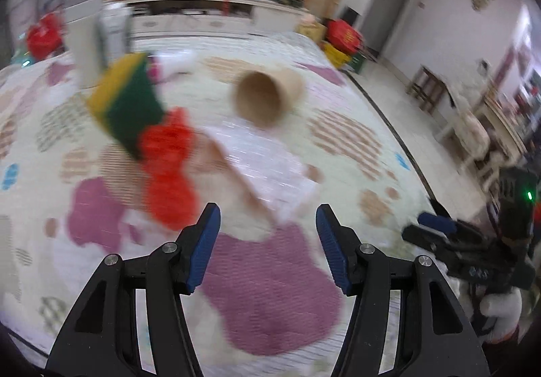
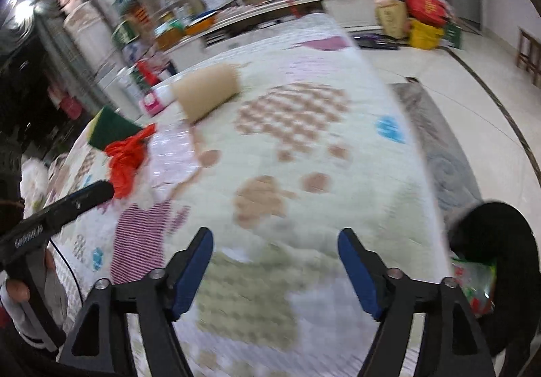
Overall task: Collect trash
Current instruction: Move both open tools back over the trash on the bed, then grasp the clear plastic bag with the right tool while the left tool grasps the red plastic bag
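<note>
Trash lies on a patterned tablecloth (image 1: 270, 292). A brown paper cup (image 1: 267, 96) lies on its side, also in the right wrist view (image 2: 206, 91). A crumpled red plastic bag (image 1: 167, 167) (image 2: 126, 157) sits beside a green and yellow sponge (image 1: 126, 106) (image 2: 110, 130). A clear plastic sheet (image 1: 267, 164) lies between them. My left gripper (image 1: 267, 218) is open and empty, just short of the sheet. My right gripper (image 2: 275, 238) is open and empty over bare cloth. A black trash bag (image 2: 500, 231) with wrappers inside hangs at the right.
A pink and white bottle (image 1: 174, 63) lies behind the sponge. A white container (image 1: 98, 39) stands at the far left. The right gripper tool (image 1: 473, 242) shows at the table's right edge. Shelves and crates line the back wall. Tiled floor lies to the right.
</note>
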The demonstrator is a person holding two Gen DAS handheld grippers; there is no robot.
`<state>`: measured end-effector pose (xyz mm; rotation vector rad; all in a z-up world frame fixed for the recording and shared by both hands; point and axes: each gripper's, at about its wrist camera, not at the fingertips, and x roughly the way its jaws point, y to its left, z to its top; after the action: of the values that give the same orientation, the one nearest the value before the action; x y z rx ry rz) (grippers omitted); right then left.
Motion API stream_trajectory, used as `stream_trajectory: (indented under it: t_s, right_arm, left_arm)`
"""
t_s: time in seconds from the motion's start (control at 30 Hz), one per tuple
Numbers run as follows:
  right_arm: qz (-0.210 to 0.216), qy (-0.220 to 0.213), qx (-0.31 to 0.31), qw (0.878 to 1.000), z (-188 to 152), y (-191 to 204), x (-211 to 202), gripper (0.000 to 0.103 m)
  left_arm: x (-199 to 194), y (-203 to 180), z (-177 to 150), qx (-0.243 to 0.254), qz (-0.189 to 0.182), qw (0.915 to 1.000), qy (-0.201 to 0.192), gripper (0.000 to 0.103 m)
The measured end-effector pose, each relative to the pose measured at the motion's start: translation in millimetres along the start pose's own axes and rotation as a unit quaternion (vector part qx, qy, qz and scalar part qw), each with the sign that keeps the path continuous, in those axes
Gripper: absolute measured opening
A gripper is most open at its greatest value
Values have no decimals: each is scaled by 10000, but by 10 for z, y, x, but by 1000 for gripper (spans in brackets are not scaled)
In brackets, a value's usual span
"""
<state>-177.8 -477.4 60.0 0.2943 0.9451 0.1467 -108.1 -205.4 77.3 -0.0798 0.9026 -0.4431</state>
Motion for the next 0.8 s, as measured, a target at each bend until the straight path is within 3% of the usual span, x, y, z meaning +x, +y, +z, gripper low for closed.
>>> stream_trajectory:
  t_s: [0.2, 0.33, 0.5, 0.57, 0.63, 0.8]
  right_arm:
    - [260, 186, -328, 9990, 120, 417, 277, 76]
    - [363, 182, -471, 9981, 203, 571, 351, 76]
    - [491, 112, -513, 9974, 352, 672, 467, 78]
    - [509, 128, -562, 9970, 412, 714, 536, 78]
    - [578, 146, -678, 9959, 486, 778, 644, 78]
    - [599, 209, -954, 9934, 645, 946, 949, 85]
  left_arm:
    - [170, 438, 209, -467, 257, 9986, -73, 62]
    - [391, 532, 299, -497, 390, 9980, 27, 62]
    - [630, 669, 372, -761, 287, 9964, 230, 61]
    - [708, 729, 380, -851, 194, 9955, 359, 52]
    - [720, 759, 372, -824, 238, 9956, 377, 35]
    - [614, 830, 309, -807, 150, 9960, 351, 30]
